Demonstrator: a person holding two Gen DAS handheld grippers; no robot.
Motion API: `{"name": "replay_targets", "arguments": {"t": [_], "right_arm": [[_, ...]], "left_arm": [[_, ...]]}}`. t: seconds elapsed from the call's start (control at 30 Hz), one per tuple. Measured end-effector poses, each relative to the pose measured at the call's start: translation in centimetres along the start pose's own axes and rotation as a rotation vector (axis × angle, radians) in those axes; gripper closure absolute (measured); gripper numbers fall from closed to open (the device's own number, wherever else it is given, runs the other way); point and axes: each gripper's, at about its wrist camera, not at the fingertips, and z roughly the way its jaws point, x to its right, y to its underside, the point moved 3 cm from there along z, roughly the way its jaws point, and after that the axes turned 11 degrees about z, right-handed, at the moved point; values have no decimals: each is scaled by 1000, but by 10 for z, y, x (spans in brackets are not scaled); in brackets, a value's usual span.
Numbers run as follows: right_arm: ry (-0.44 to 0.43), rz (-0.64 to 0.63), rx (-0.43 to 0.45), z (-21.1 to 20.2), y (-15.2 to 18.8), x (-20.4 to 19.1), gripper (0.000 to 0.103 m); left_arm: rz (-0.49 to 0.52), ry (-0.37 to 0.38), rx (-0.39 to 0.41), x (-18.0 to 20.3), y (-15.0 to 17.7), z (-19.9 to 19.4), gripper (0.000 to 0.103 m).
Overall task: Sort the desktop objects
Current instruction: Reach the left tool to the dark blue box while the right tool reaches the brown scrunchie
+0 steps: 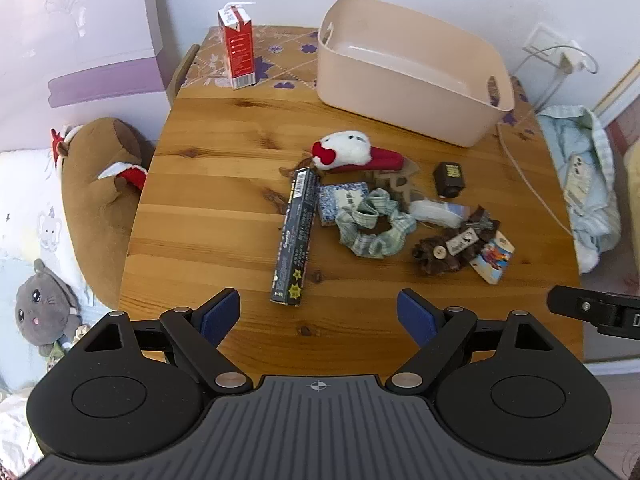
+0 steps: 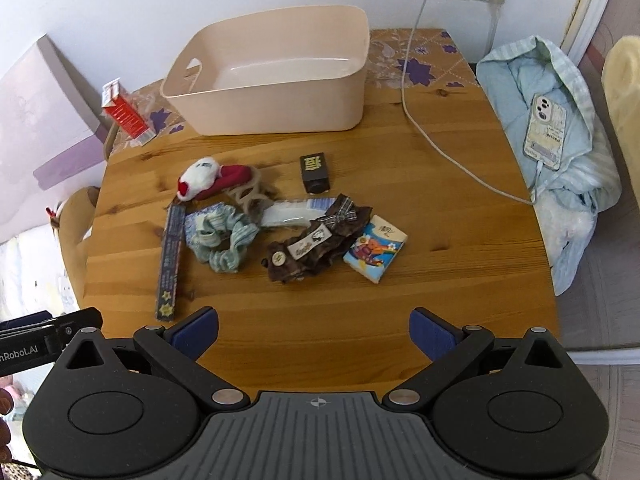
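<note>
Clutter pile [image 2: 280, 224] sits mid-surface, likely dumped loose for sorting; empty bin [image 2: 276, 76] waits at far edge. Left claw [image 1: 318, 316] and right claw [image 2: 314, 334] wide, holding nothing, over near edge.

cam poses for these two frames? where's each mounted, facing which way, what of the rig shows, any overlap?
Left wrist: on the left gripper, angled steeply down at the table; its open fingers show, plus the right gripper's edge at the right border.
Right wrist: on the right gripper, same downward tilt; its open fingers show, the left gripper at the left border.
Shared: beige bin, milk carton, long dark box, green scrunchie.
</note>
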Motion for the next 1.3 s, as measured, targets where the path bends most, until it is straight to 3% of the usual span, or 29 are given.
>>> {"name": "replay_targets", "arguments": {"t": [0.37, 0.63, 0.93, 1.3], "right_arm": [[37, 23, -37, 51, -14, 8, 3], [-13, 226, 3, 88, -30, 13, 8], [-61, 548, -88, 134, -28, 35, 8], [-36, 597, -109, 162, -30, 22, 9]], "left_arm": [[94, -26, -43, -6, -14, 44, 16], [174, -12, -61, -11, -29, 82, 16], [262, 29, -83, -2, -44, 130, 16], [347, 16, -154, -12, -46, 175, 16]]}}
